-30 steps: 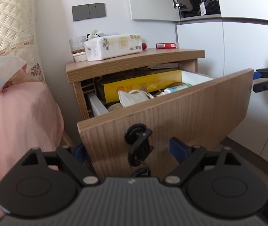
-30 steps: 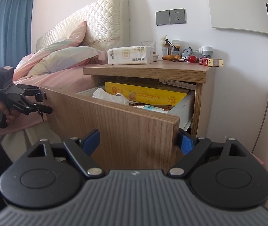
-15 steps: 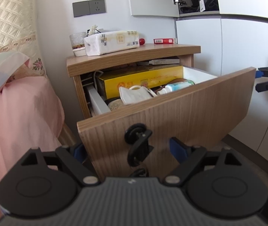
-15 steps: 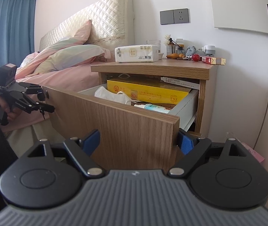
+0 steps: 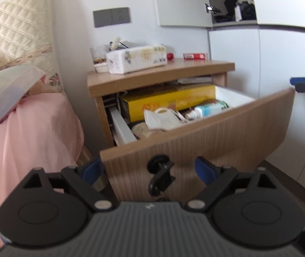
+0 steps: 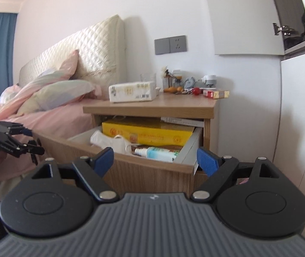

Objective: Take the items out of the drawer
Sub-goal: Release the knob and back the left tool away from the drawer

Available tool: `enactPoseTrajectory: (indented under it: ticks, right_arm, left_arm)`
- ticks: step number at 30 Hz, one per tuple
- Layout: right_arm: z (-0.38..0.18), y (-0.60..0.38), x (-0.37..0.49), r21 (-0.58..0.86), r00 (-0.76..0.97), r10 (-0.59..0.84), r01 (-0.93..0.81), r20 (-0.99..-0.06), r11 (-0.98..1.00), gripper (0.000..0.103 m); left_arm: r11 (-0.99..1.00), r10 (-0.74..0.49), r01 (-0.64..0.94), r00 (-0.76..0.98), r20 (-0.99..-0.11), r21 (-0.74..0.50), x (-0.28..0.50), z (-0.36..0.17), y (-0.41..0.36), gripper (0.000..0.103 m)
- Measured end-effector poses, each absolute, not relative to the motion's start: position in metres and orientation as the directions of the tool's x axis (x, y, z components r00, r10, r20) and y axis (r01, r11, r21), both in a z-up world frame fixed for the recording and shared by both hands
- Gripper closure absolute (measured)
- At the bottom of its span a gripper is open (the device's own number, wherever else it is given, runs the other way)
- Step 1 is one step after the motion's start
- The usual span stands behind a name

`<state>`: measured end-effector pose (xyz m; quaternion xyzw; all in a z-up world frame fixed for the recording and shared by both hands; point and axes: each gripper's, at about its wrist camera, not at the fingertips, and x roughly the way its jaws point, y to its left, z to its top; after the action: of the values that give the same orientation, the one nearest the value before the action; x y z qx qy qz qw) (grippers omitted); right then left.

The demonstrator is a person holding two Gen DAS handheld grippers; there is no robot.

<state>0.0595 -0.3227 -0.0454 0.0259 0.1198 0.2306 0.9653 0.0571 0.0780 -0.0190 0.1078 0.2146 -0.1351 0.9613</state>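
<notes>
The wooden drawer (image 5: pixel 206 137) of the bedside table stands pulled out. Inside lie a long yellow box (image 5: pixel 169 101), a white face mask (image 5: pixel 163 117) and a small white spray bottle (image 5: pixel 208 110). The same yellow box (image 6: pixel 148 132), mask (image 6: pixel 111 141) and bottle (image 6: pixel 156 153) show in the right wrist view. My left gripper (image 5: pixel 150 169) is open, its blue fingertips either side of the drawer's black ring handle (image 5: pixel 160 173), not touching it. My right gripper (image 6: pixel 156 160) is open just above the drawer's front corner, holding nothing.
On the bedside table's top (image 6: pixel 163 105) sit a tissue pack (image 6: pixel 133 91), a glass, a red box (image 6: pixel 215 94) and small clutter. A pink bed (image 5: pixel 23 132) with pillows lies left. White cupboards (image 5: pixel 259 64) stand right of the table.
Both grippers have risen and pulled back slightly, so more of the drawer's inside shows. The right gripper now looks over the drawer front. Nothing has been gripped.
</notes>
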Motion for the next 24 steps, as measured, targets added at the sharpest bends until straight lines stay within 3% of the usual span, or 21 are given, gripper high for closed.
enactPoseTrajectory:
  ticks: [11,18,24]
  right_arm:
    - [-0.019,-0.297,0.054,0.178,0.895,0.405,-0.375,-0.186,0.91,0.016]
    - [-0.014,-0.281,0.059,0.278,0.898,0.361,-0.29,-0.253,0.916,0.015]
    - [-0.015,-0.268,0.063,0.297,0.912,0.351,-0.283,-0.21,0.912,0.0]
  left_arm:
    - [0.978,-0.148,0.189,0.926,-0.347,0.089,0.043,0.016,0.06,0.001]
    - [0.985,-0.16,0.172,0.951,-0.264,0.024,0.03,0.027,0.042,0.0]
    - [0.987,-0.152,0.16,0.955,-0.255,0.012,0.034,0.024,0.028,0.0]
